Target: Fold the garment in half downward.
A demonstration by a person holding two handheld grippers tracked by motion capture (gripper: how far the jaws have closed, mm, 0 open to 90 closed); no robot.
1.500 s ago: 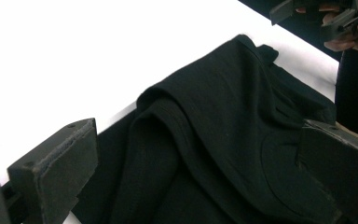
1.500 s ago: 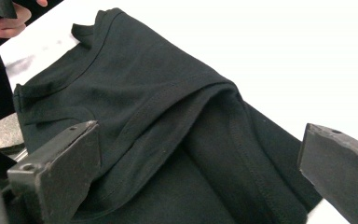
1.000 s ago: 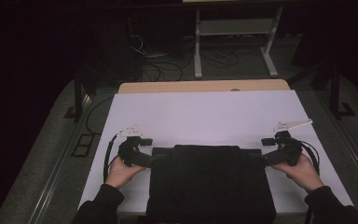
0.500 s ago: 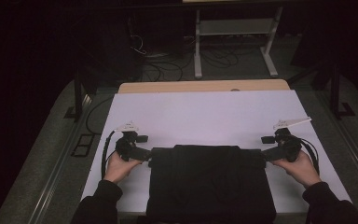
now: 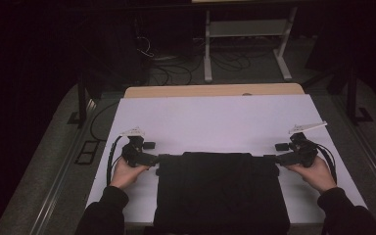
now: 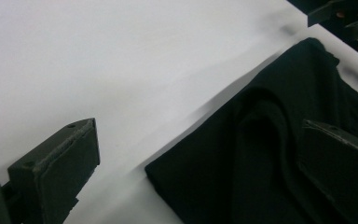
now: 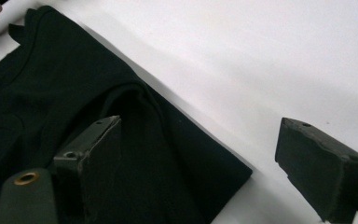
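At the left of the high view, the left gripper (image 5: 152,159) lies low over the white table (image 5: 215,117), held by the person's left hand (image 5: 125,171), with its tip at the far left corner of the black cloth (image 5: 220,191). In the left gripper view its jaws stand spread wide: one sits over bare white table, the other over the cloth (image 6: 270,154), and the cloth's corner lies in the gap between them. A raised fold runs along the cloth just inside that corner. I cannot tell whether either jaw touches the fabric.

The cloth lies flat in the middle of the table at its near edge, roughly square, its near part hanging over the edge toward the person.

At the right, the right gripper (image 5: 279,159) mirrors the left, held by the right hand (image 5: 318,174), with its tip at the cloth's far right corner. In the right gripper view its jaws are also spread wide: one sits over the cloth (image 7: 65,84), the other over bare table, with the corner between them and a soft fold beside the nearer jaw.
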